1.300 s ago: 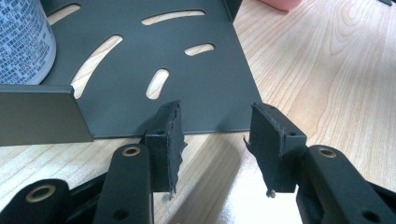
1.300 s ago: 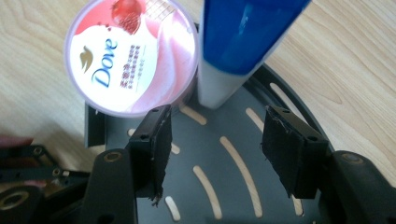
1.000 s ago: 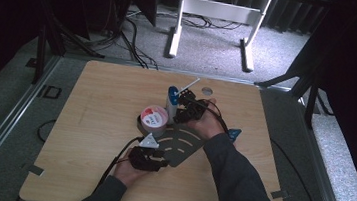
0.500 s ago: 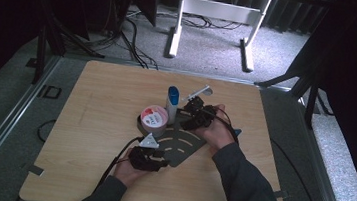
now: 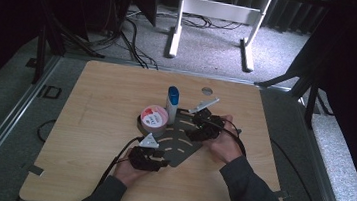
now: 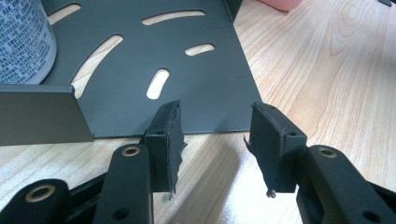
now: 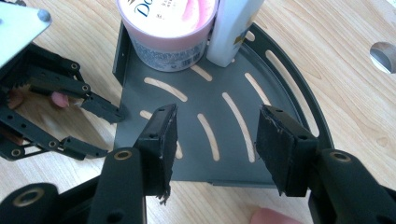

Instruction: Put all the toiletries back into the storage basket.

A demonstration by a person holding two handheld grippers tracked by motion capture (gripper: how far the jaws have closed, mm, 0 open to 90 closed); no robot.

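Right gripper view: "Do" on tub

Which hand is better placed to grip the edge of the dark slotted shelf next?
Left. The left tongs stand open right at the slotted corner shelf edge; the right tongs, just closing, hover above its middle, empty.

I count one dark slotted corner shelf on the table. On it, one pink-lidded tub and one white bottle with a blue cap. Two grippers: left gripper, right gripper.
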